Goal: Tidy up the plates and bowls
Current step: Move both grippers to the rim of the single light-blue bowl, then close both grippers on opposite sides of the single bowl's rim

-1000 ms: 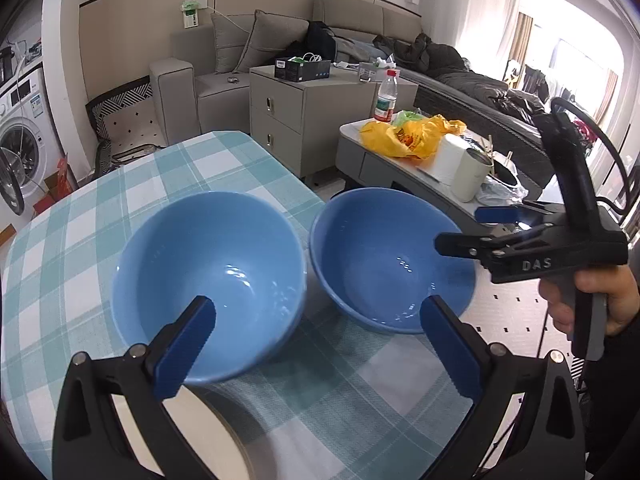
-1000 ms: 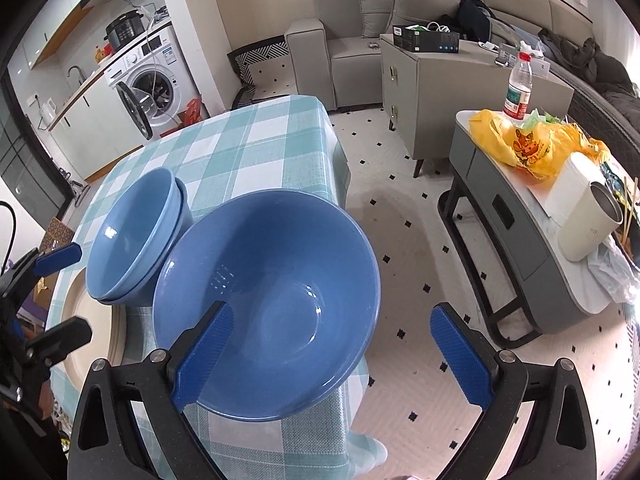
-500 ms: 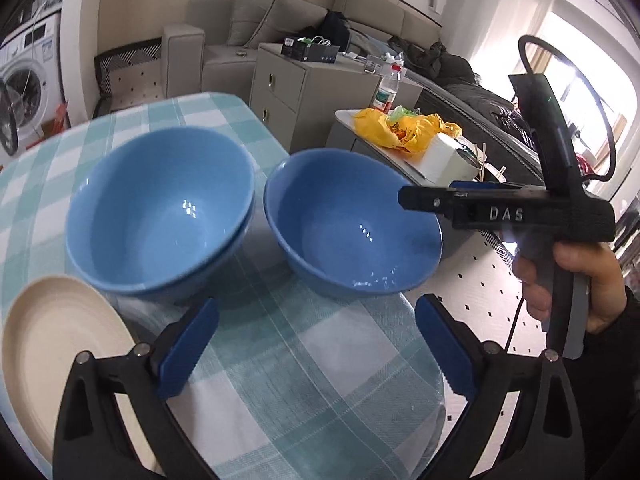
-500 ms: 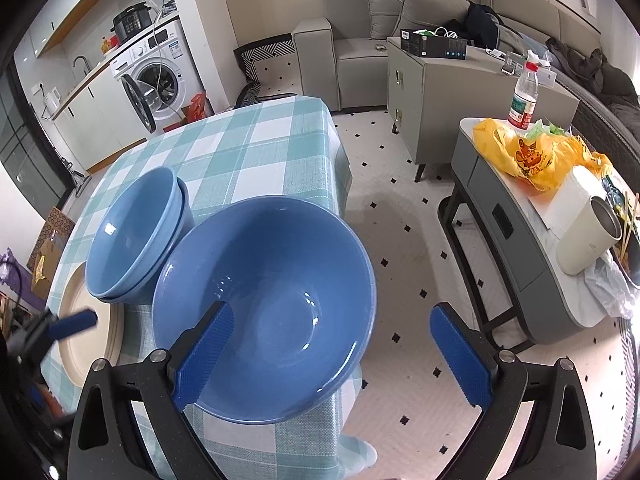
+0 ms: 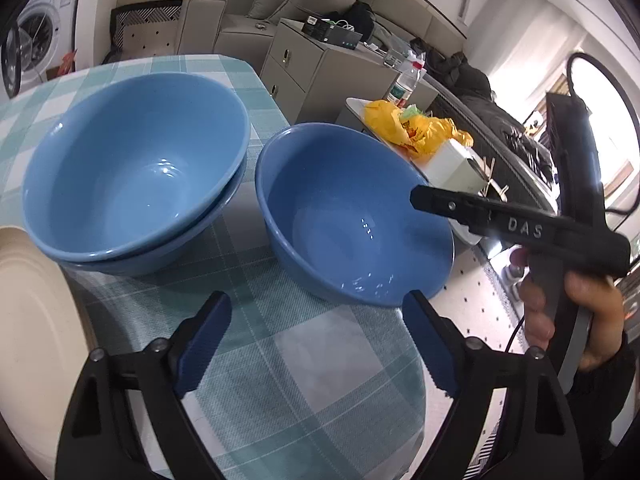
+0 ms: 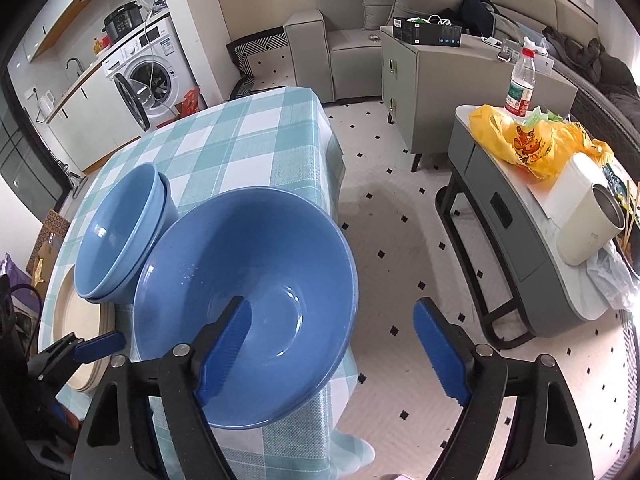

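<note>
Two nested blue bowls [image 5: 132, 176] stand on the checked table [image 5: 304, 368]; they also show in the right wrist view [image 6: 120, 236]. A single blue bowl [image 5: 352, 220] sits at the table's right corner, large in the right wrist view [image 6: 248, 300]. A cream plate [image 5: 28, 320] lies at the left, also visible in the right wrist view [image 6: 80, 320]. My left gripper [image 5: 316, 340] is open and empty, short of the single bowl. My right gripper [image 6: 332, 344] is open over that bowl's near rim, one finger above its inside, holding nothing.
The table edge drops off right of the single bowl to a tiled floor [image 6: 400, 220]. A grey side table [image 6: 520, 208] holds a yellow bag, a bottle and a cup. A cabinet [image 6: 440, 80], sofa and washing machine [image 6: 148, 76] stand beyond.
My left gripper has pulled back and swung left, bringing the plate further into view. My right gripper has come closer over the single bowl. The bowls have not moved.
</note>
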The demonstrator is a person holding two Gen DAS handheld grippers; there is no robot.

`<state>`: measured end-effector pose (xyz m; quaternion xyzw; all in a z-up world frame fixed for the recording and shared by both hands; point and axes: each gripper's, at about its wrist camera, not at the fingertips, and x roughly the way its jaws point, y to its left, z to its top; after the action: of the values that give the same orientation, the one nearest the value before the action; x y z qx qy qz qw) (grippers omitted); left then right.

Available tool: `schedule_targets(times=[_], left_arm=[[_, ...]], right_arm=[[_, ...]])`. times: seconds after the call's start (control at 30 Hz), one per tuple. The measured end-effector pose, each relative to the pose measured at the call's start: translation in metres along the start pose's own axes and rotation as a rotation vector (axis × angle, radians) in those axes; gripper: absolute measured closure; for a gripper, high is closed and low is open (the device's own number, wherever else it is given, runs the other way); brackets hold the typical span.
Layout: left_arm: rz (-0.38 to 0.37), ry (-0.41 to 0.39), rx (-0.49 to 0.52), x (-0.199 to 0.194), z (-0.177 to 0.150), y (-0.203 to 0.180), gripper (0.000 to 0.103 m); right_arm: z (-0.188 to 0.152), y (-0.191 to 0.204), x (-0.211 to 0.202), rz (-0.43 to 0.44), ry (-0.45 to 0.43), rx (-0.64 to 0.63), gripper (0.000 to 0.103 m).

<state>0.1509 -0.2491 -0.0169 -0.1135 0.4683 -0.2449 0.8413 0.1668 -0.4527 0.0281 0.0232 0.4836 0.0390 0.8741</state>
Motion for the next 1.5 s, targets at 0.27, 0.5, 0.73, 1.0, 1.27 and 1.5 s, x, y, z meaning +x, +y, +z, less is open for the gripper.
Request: schedule_targets(times=[0.27, 0.5, 0.73, 1.0, 1.27, 1.5], left_arm=[[-0.015, 0.007, -0.043, 0.015, 0.005, 0.002, 0.035], [-0.022, 0.006, -0.060, 0.022, 0.012, 0.003, 0.048], [-0.030, -0.001, -0.072, 0.023, 0.015, 0.006, 0.057], [-0.027, -0.001, -0.059, 0.025, 0.018, 0.005, 0.065], [-0.024, -0.011, -0.041, 0.023, 0.018, 0.005, 0.071], [-0.018, -0.003, -0.031, 0.025, 0.019, 0.003, 0.072]], right_arm=[[0.002, -0.009, 0.009, 0.001, 0.008, 0.013, 0.033], [0.004, -0.012, 0.021, 0.016, 0.017, 0.009, 0.042], [0.010, -0.012, 0.027, 0.021, 0.001, 0.015, 0.053], [0.013, -0.015, 0.033, 0.016, -0.002, 0.026, 0.075], [0.010, -0.014, 0.032, 0.011, -0.012, 0.019, 0.088], [0.008, -0.016, 0.029, 0.004, -0.012, 0.025, 0.092]])
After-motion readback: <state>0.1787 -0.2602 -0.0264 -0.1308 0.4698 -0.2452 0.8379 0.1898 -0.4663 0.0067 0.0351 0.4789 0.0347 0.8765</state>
